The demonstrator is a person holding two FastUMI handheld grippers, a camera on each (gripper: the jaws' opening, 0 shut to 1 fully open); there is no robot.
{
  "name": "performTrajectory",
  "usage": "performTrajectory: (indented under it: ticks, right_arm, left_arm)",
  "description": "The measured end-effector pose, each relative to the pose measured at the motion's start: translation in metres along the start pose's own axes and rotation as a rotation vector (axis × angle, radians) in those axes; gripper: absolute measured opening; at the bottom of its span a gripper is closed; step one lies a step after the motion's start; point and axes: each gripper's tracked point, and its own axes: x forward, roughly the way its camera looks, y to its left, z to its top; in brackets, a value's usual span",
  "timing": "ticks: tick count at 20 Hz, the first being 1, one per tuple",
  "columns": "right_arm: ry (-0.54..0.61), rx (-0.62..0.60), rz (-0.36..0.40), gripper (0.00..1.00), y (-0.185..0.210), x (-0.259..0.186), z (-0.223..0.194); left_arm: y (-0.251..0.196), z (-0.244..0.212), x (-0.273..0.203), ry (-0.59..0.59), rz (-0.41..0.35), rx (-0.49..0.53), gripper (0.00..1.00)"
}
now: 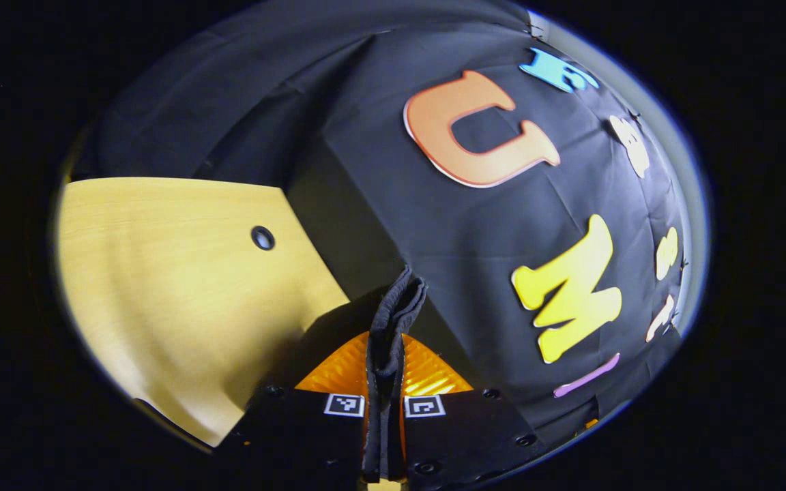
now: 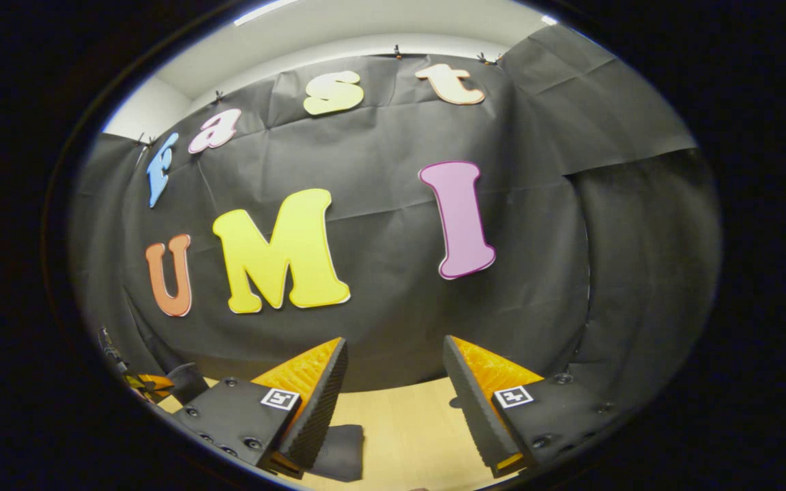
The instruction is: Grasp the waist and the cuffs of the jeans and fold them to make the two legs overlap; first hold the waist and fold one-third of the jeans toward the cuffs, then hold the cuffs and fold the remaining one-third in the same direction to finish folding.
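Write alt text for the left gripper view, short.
The left gripper is shut on a bunched fold of dark jeans that stands up between its orange fingers. Behind lie a pale wooden table to the left and the booth's black cloth wall to the right.

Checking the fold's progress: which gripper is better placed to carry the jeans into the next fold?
Left. The left gripper is already shut on a bunch of dark jeans fabric above the wooden table. The right gripper hangs open, holding nothing.
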Motion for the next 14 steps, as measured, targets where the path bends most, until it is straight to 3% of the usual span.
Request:
performTrajectory:
  ticks: [1,2,3,4,7,10,11,12,14]
  right_arm:
    - [0.001,0.002,-0.006,0.84,-0.006,-0.001,0.0]
    - [0.002,0.001,-0.013,0.88,-0.011,-0.003,0.0]
    - [0.002,0.0,-0.019,0.84,-0.016,-0.004,0.0]
    - [0.002,-0.001,-0.024,0.88,-0.021,-0.006,0.002]
    - [-0.003,-0.003,-0.04,0.84,-0.036,-0.011,0.006]
    - [-0.005,-0.003,-0.054,0.88,-0.048,-0.014,0.009]
    - [-0.003,-0.01,-0.06,0.84,-0.053,-0.015,0.009]
    - [-0.003,-0.016,-0.064,0.88,-0.057,-0.017,0.01]
    - [-0.003,-0.022,-0.074,0.84,-0.066,-0.019,0.011]
  left_arm:
    - [-0.011,-0.01,0.002,0.011,-0.014,0.011,0.07]
    - [-0.021,-0.019,0.005,0.026,-0.032,0.02,0.07]
    - [-0.028,-0.028,0.008,0.045,-0.042,0.024,0.07]
    - [-0.036,-0.037,0.011,0.057,-0.05,0.031,0.07]
    - [-0.06,-0.064,0.015,0.083,-0.068,0.055,0.07]
    - [-0.08,-0.096,0.022,0.111,-0.076,0.115,0.07]
    - [-0.087,-0.107,0.022,0.119,-0.079,0.133,0.07]
    - [-0.094,-0.119,0.023,0.128,-0.083,0.154,0.07]
    - [-0.105,-0.149,0.025,0.18,-0.103,0.186,0.07]
